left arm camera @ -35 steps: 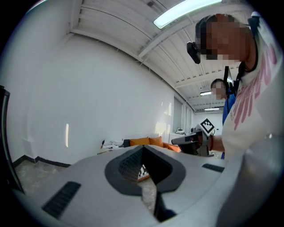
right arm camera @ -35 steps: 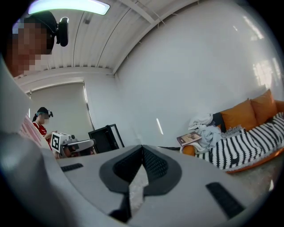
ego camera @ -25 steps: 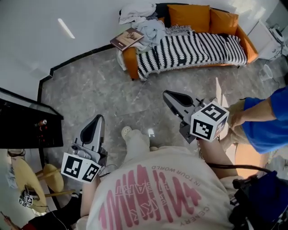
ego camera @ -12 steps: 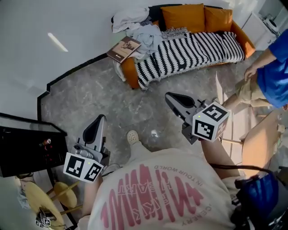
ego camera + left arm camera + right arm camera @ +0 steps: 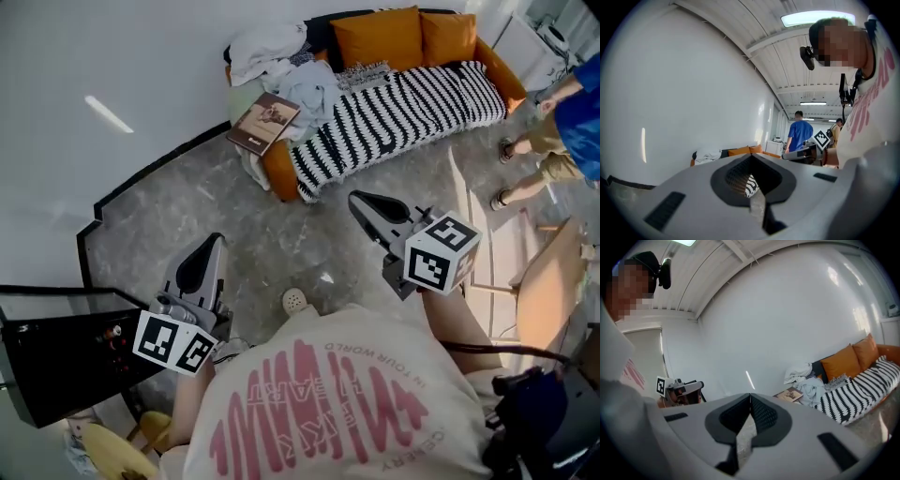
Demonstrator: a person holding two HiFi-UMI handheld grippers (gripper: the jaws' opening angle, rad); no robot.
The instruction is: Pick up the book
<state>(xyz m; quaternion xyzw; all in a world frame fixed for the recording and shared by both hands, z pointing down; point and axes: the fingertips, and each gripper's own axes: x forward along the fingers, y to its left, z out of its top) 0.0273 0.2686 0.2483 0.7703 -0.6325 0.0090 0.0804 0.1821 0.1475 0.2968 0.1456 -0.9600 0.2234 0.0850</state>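
Note:
The book [image 5: 264,123], brown-covered, lies flat on the left arm of the orange sofa [image 5: 281,169]; the right gripper view shows the book [image 5: 790,394] beside a heap of clothes. Both grippers hang in the air over the grey floor, well short of the sofa. My left gripper [image 5: 216,240] is shut and empty, its jaws meeting at the tip [image 5: 751,155]. My right gripper [image 5: 354,198] points toward the sofa's front, and its jaws [image 5: 750,394] are shut with nothing between them.
A striped blanket [image 5: 403,103] and orange cushions [image 5: 380,37] cover the sofa, with crumpled clothes [image 5: 272,47] at its left end. A person in blue [image 5: 574,112] stands at the far right. A black cabinet [image 5: 56,342] is at the left and a wooden chair [image 5: 548,286] at the right.
Both grippers have travelled across the floor toward the sofa, which now sits lower in the head view. The person in blue has moved off to the upper right. The jaws stayed shut.

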